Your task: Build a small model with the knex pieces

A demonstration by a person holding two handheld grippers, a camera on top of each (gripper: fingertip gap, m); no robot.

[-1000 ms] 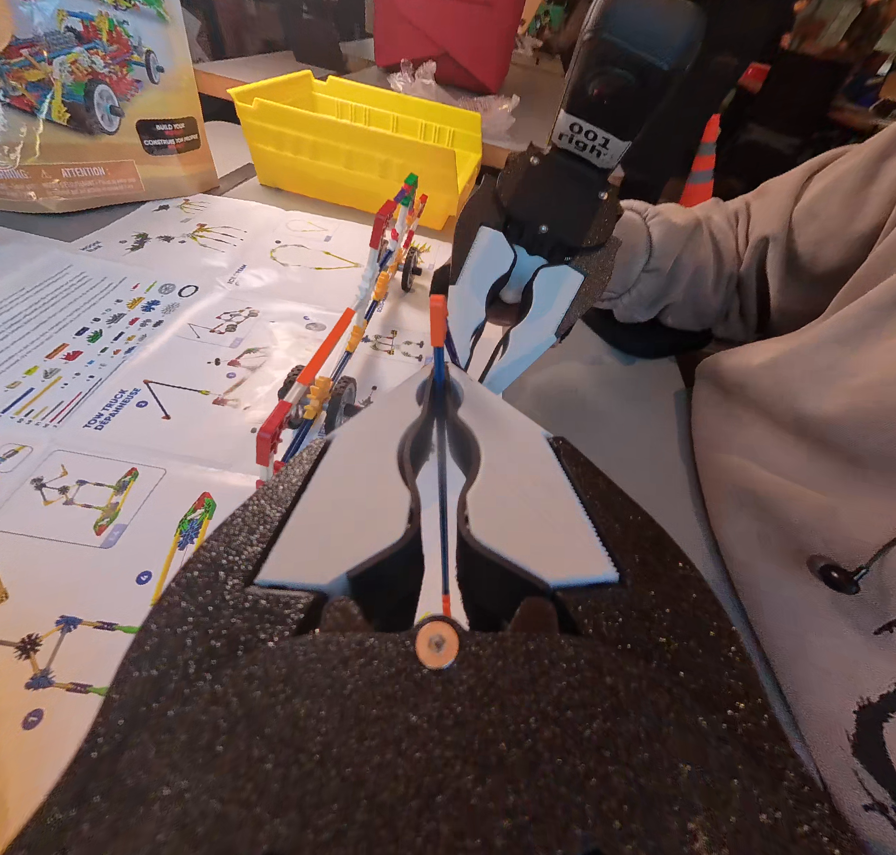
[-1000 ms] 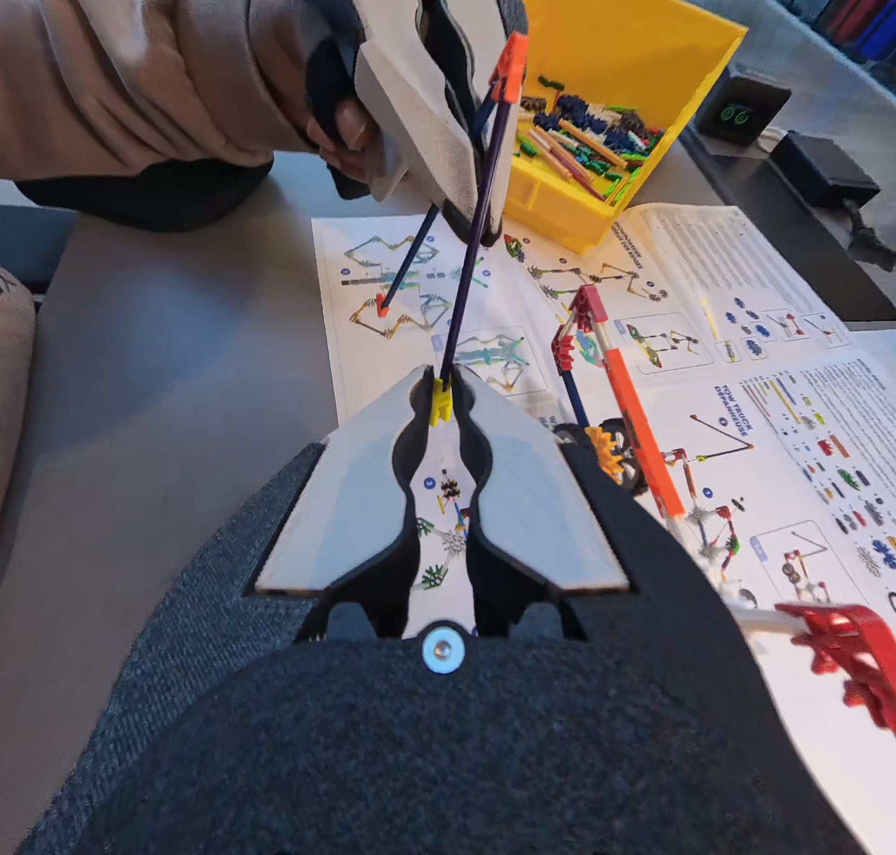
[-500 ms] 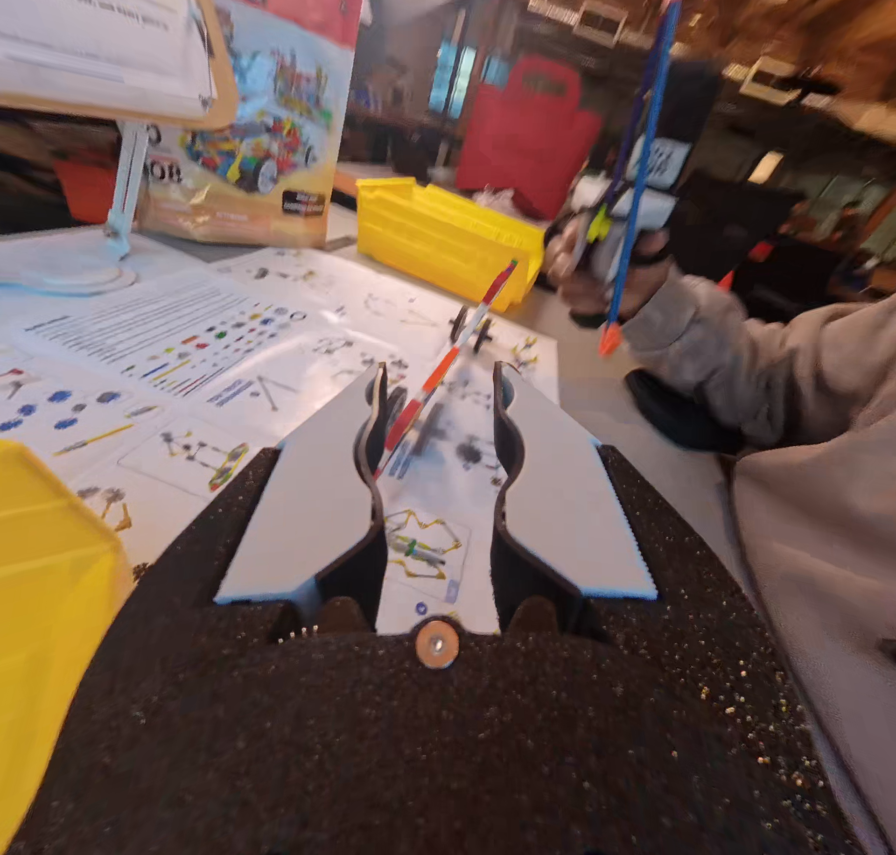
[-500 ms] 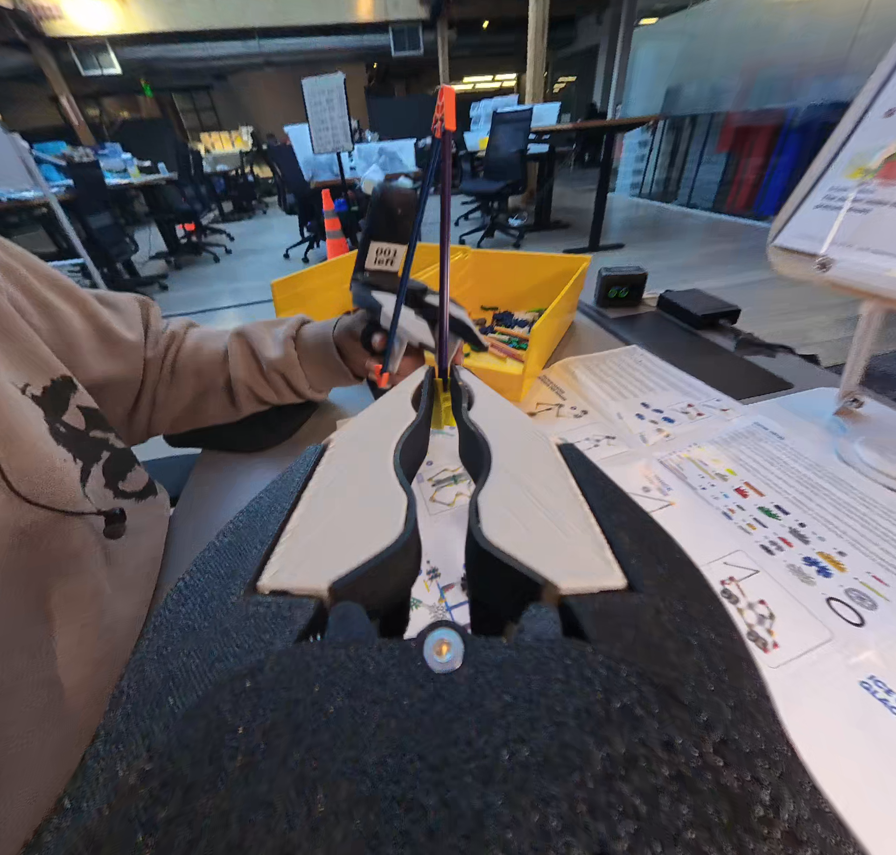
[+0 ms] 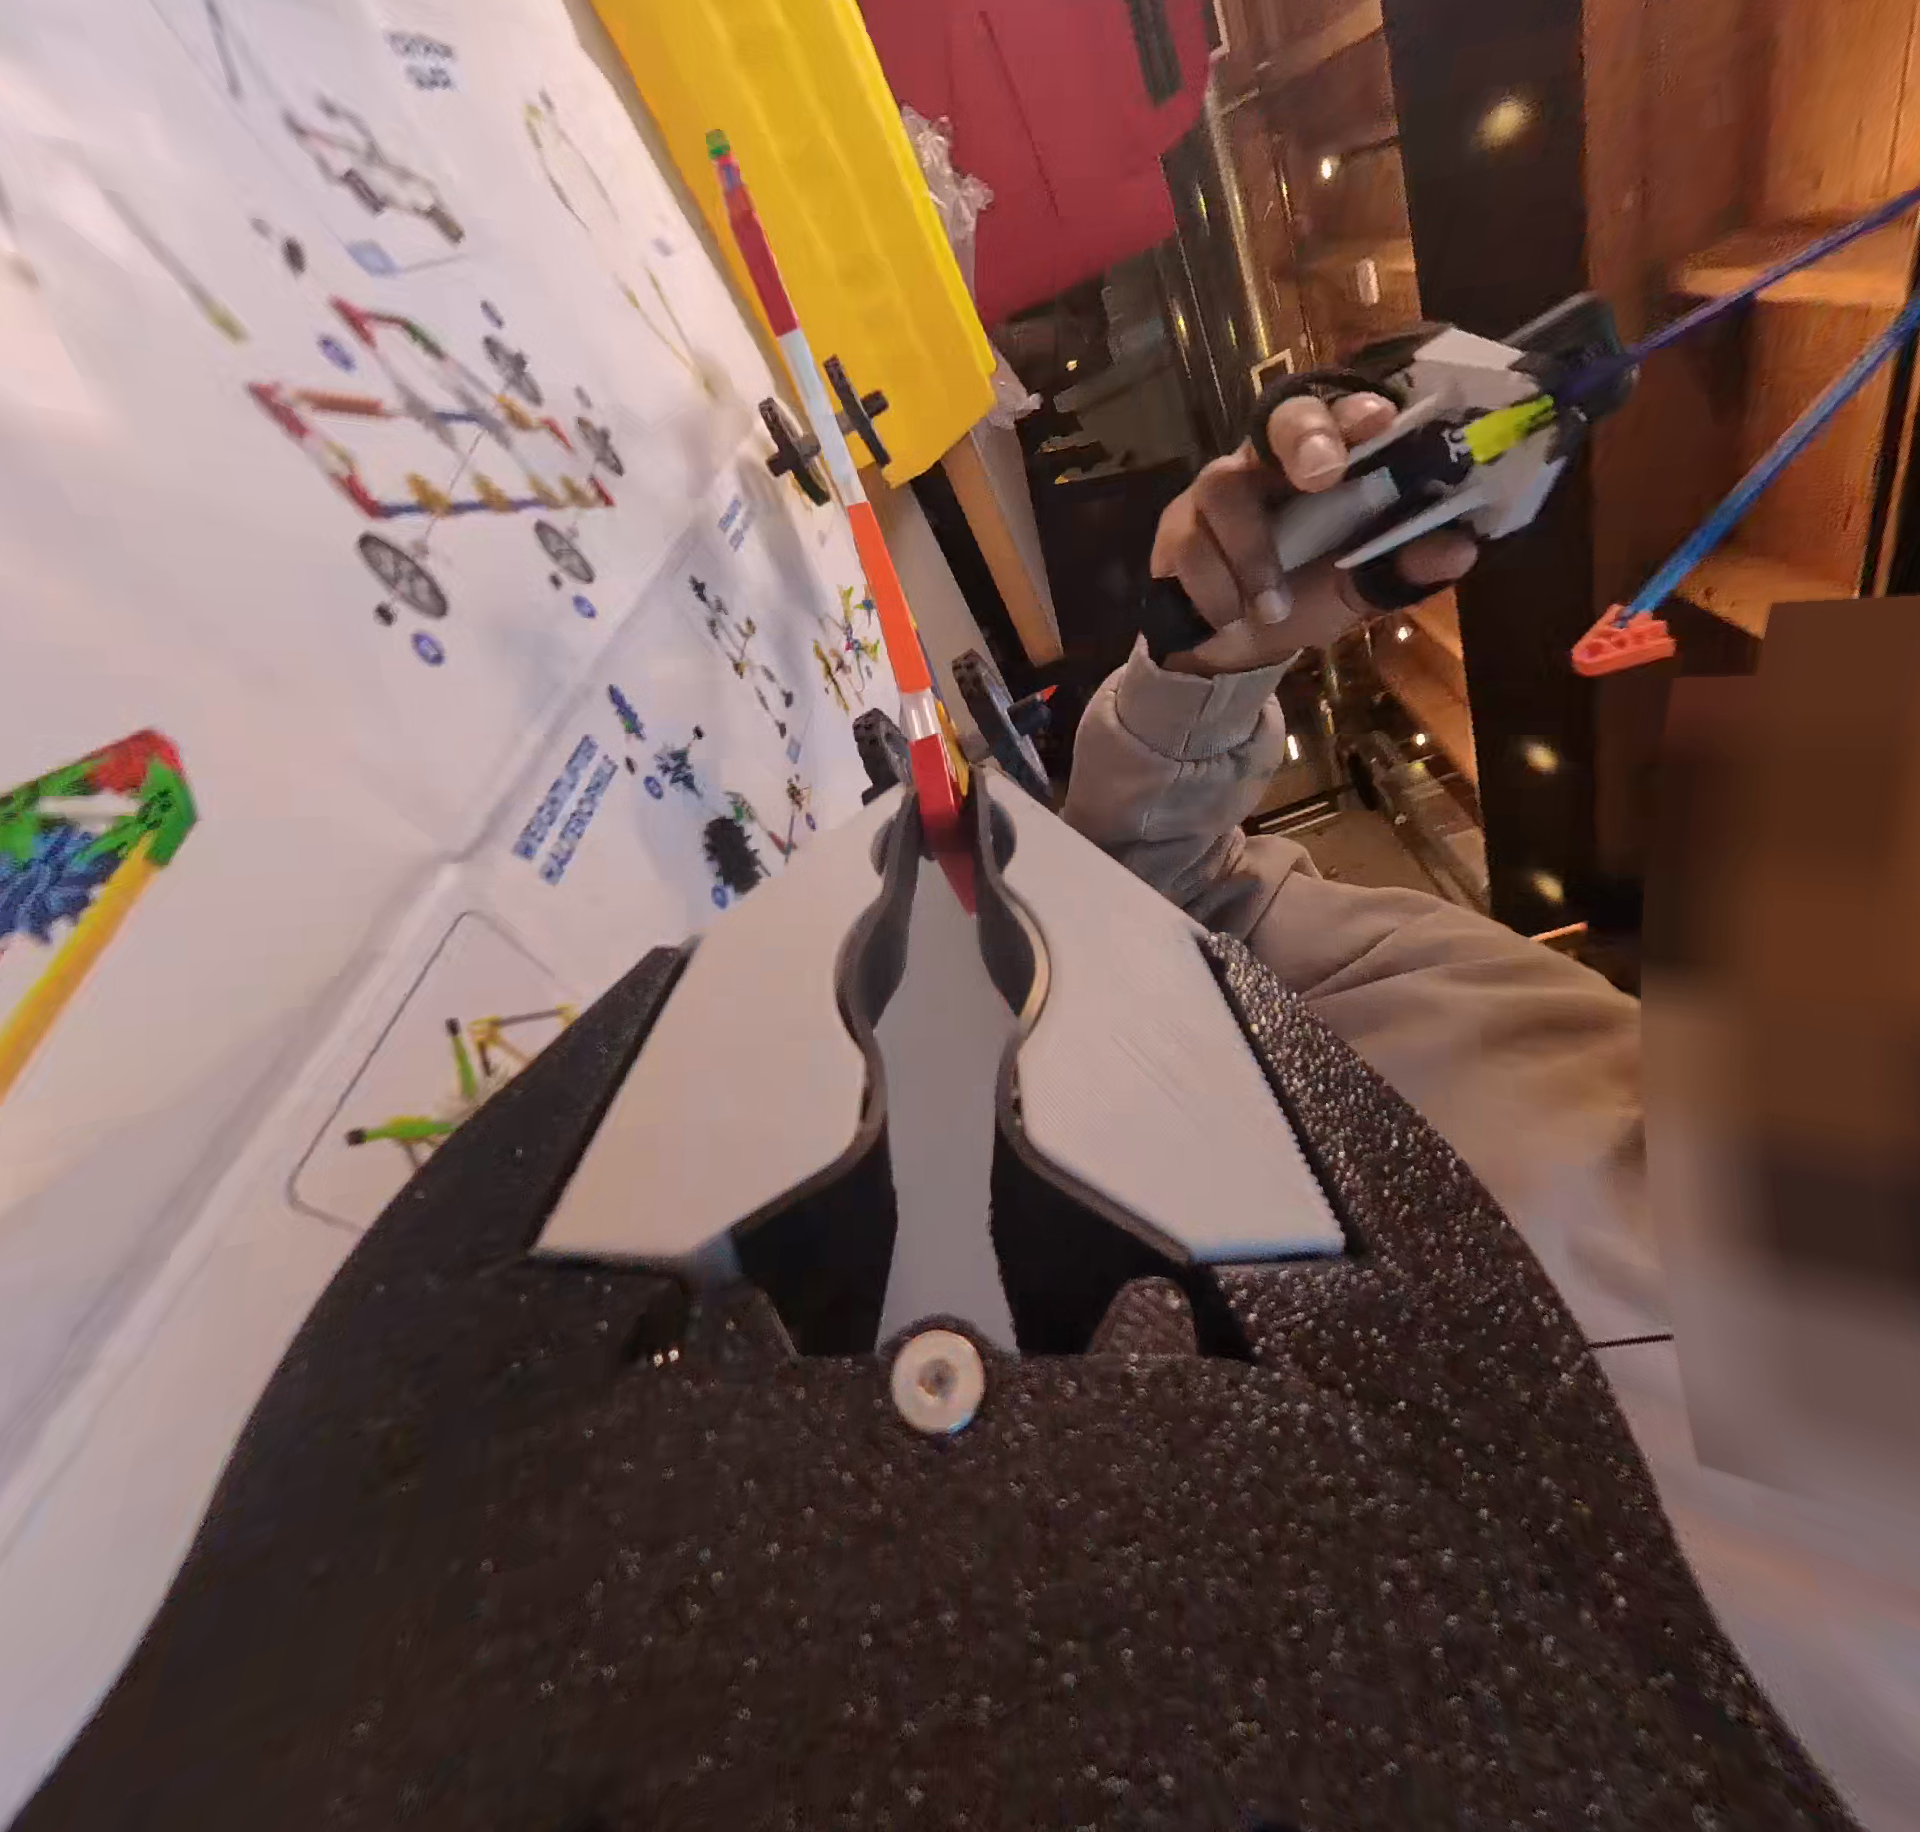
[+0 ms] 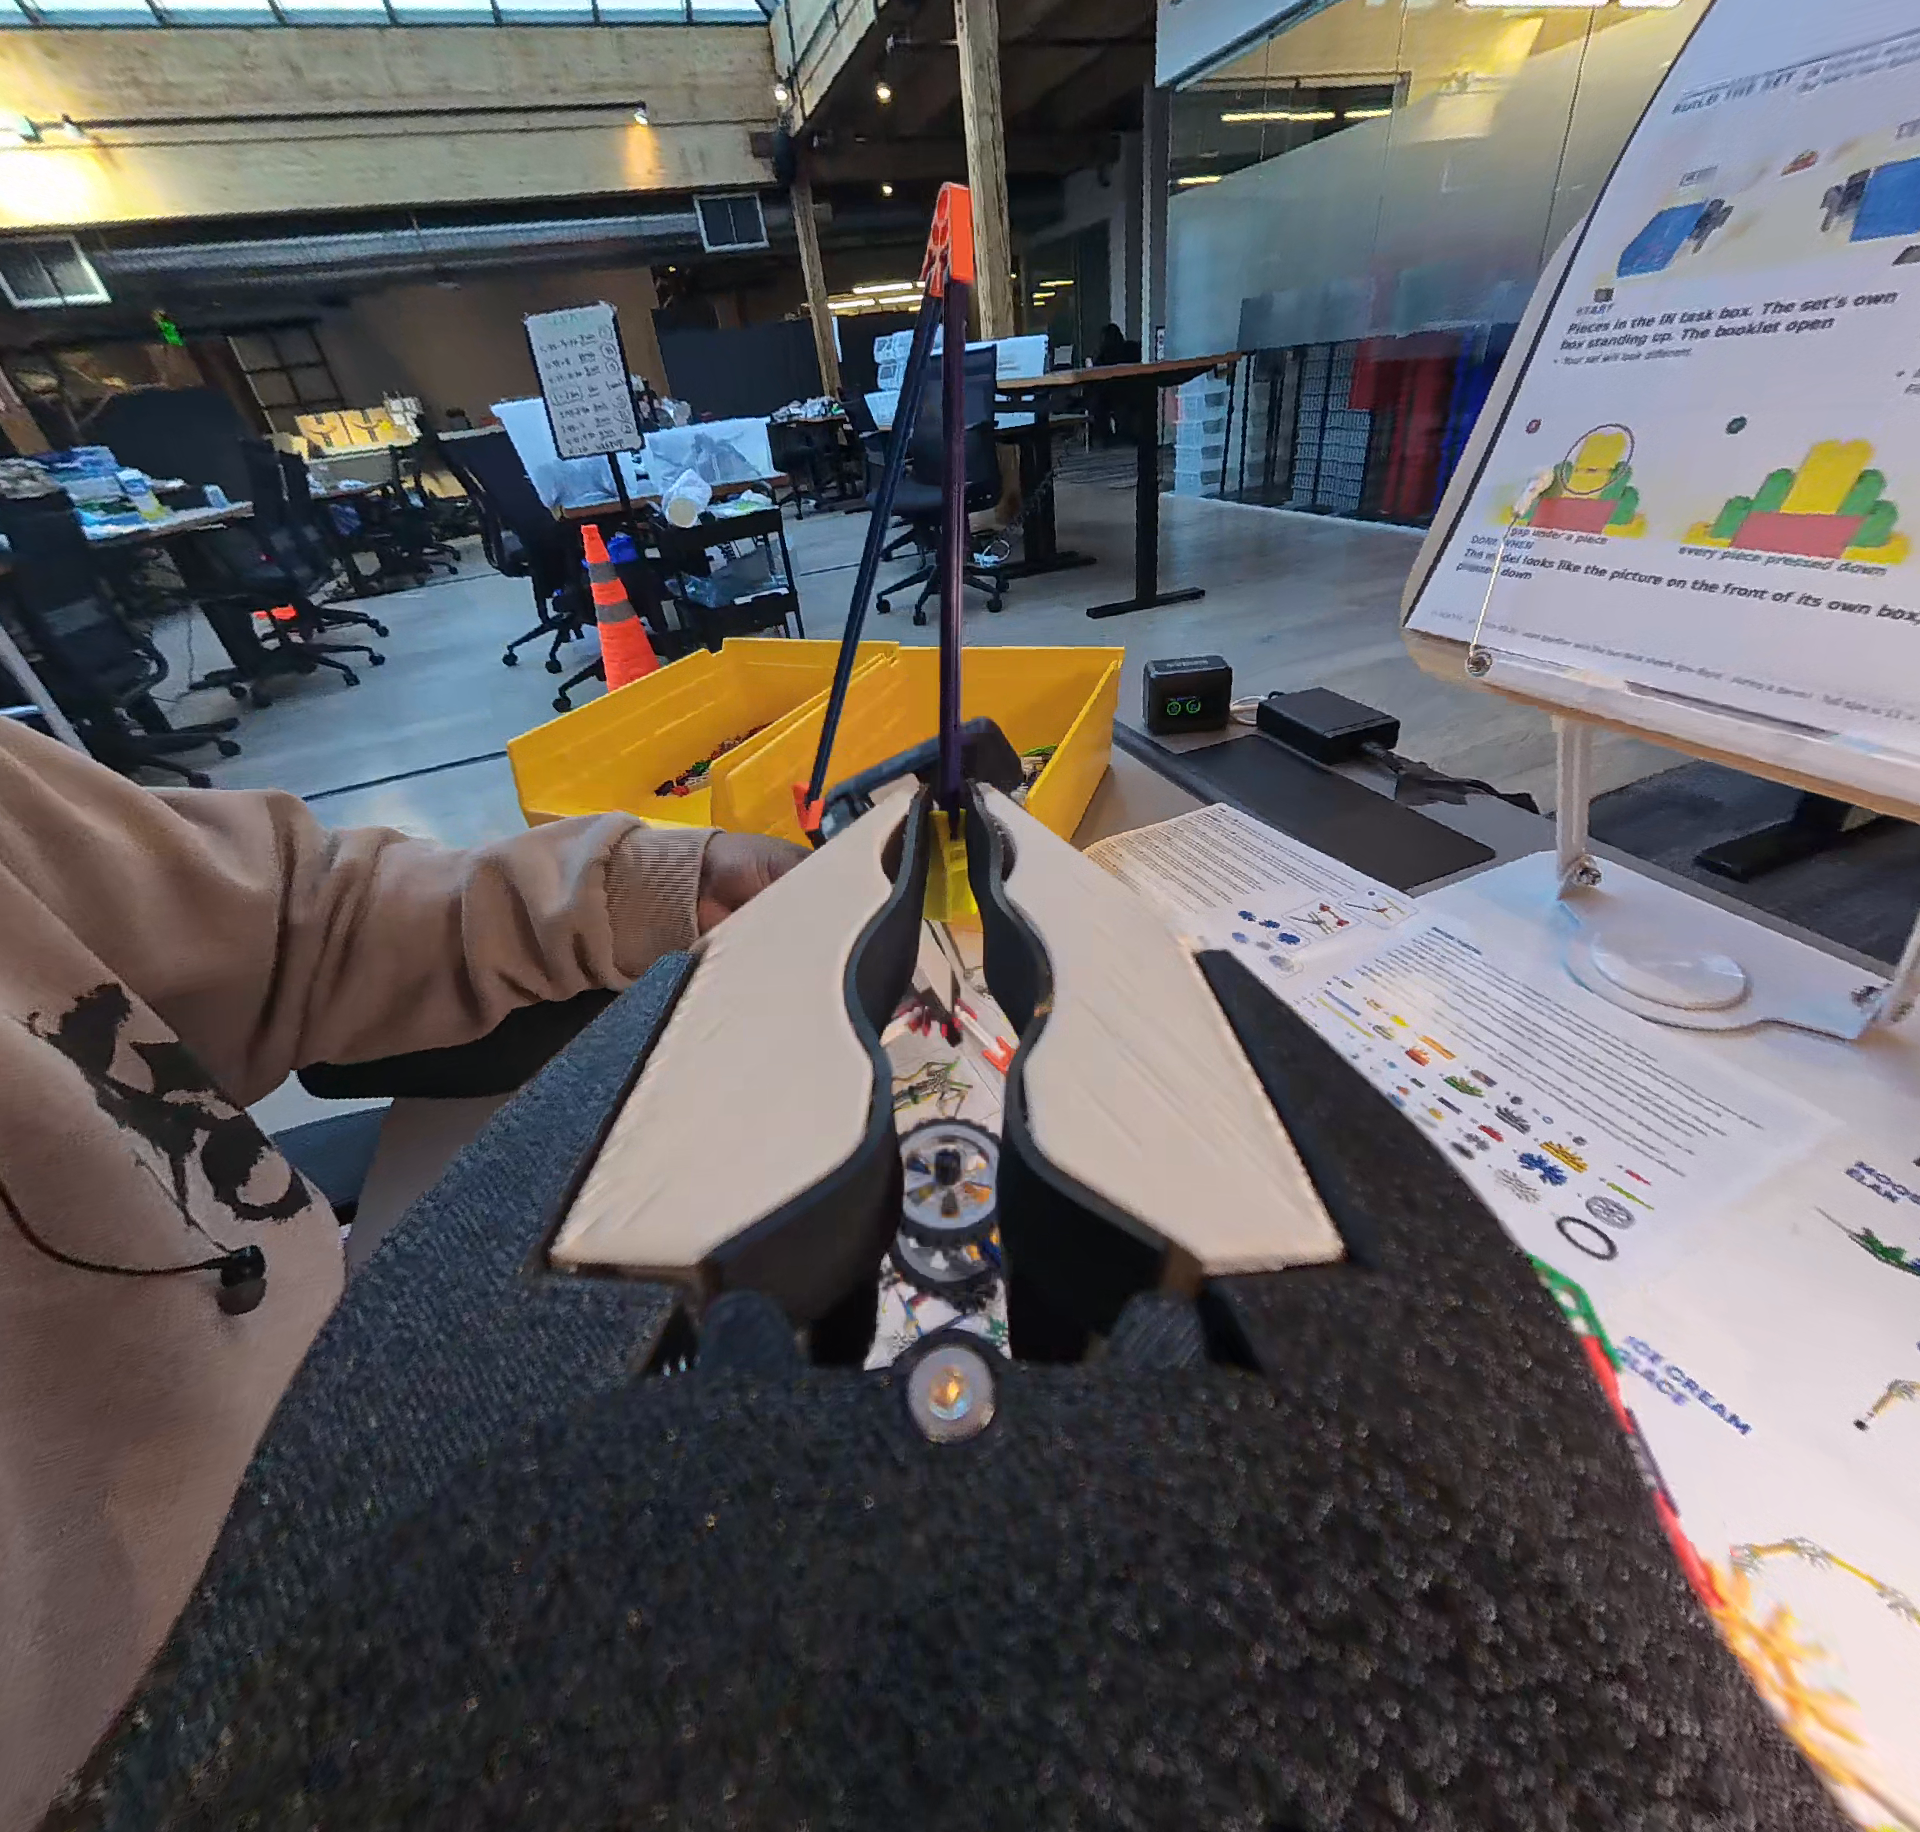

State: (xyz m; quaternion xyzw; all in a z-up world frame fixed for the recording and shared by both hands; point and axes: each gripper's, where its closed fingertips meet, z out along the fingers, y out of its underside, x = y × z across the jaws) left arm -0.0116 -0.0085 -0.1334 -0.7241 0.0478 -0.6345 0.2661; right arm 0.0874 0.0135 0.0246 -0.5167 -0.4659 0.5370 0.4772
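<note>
Left hand-held gripper (image 5: 943, 818) pinching the red end piece (image 5: 940, 795) of the toy model (image 5: 831, 463), fingertips pressed onto it with only that piece between them. Model lying on the instruction sheet (image 5: 312, 432) on the bench: long white, red and orange beam running away from the fingertips toward the far yellow bin (image 5: 821, 151), black wheels (image 5: 883, 743) showing on either side of the beam near the grip and again farther along. Camera rolled, so the bench appearing tilted steeply at left.

Right hand-held gripper (image 6: 948, 826) pinching a yellow connector (image 6: 948, 873), fingertips closed on it. Dark purple rod (image 6: 951, 535) rising upright from that connector to an orange connector (image 6: 948, 234) at the top; second dark blue rod (image 6: 873, 556) slanting down from the same top to a small orange piece (image 6: 805, 808) at left, hanging free. Same assembly showing in the left wrist view, held up off the bench at far right, apart from the model.

Wheel (image 6: 948, 1174) of the model showing through the gap between the right fingers, below them on the sheet. Two yellow bins (image 6: 675, 733) holding loose coloured pieces standing just beyond. Document stand (image 6: 1683, 951) with a printed page at right. Orange cone (image 6: 613, 598) on the floor beyond the bench. Red bag (image 5: 1039, 89) behind the yellow bin in the left wrist view.
</note>
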